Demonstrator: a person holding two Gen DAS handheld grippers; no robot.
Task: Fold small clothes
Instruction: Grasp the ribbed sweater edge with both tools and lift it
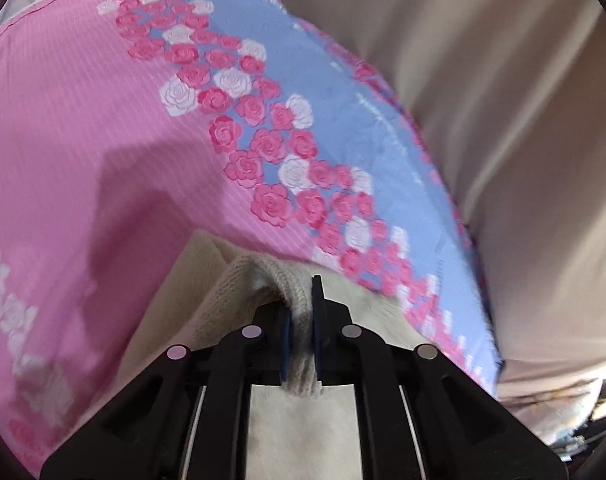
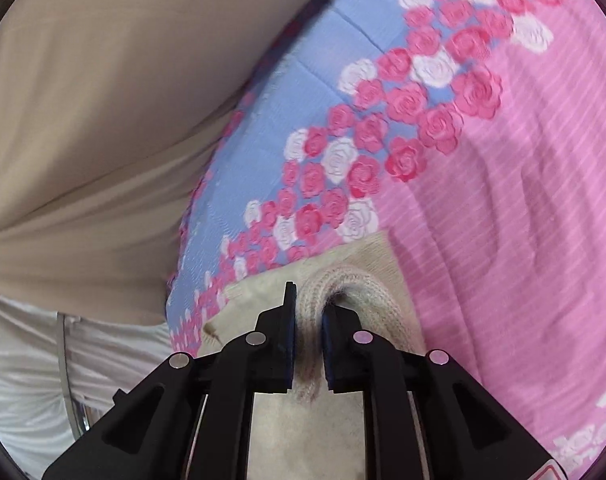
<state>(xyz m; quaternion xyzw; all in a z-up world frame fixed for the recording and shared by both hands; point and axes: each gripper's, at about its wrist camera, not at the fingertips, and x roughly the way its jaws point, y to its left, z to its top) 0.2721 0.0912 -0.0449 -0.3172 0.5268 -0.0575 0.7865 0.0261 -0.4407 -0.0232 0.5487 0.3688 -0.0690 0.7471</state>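
**Both grippers pinch a cream knit garment**

The cream knit garment [image 1: 239,300] [image 2: 367,280] sits at 6 o'clock in each wrist view. The left gripper [image 1: 301,344] and right gripper [image 2: 307,344] each clamp its ribbed edge. The pink rose-patterned sheet [image 1: 83,140] [image 2: 523,200] spreads beyond; beige fabric [image 1: 503,80] [image 2: 103,100] lies alongside.

No readable text, label, brand, number or sign is shown in either view. On the pink area of the bedcover [image 2: 523,240], at the lower right of the right wrist view, white printed marks are seen, but they are too blurred to be told as letters or pattern. At the bottom right edge of the same view, a small red-and-white sticker [image 2: 549,470] is seen on the right tool's black frame; it is cut off by the picture edge and nothing on it can be read.
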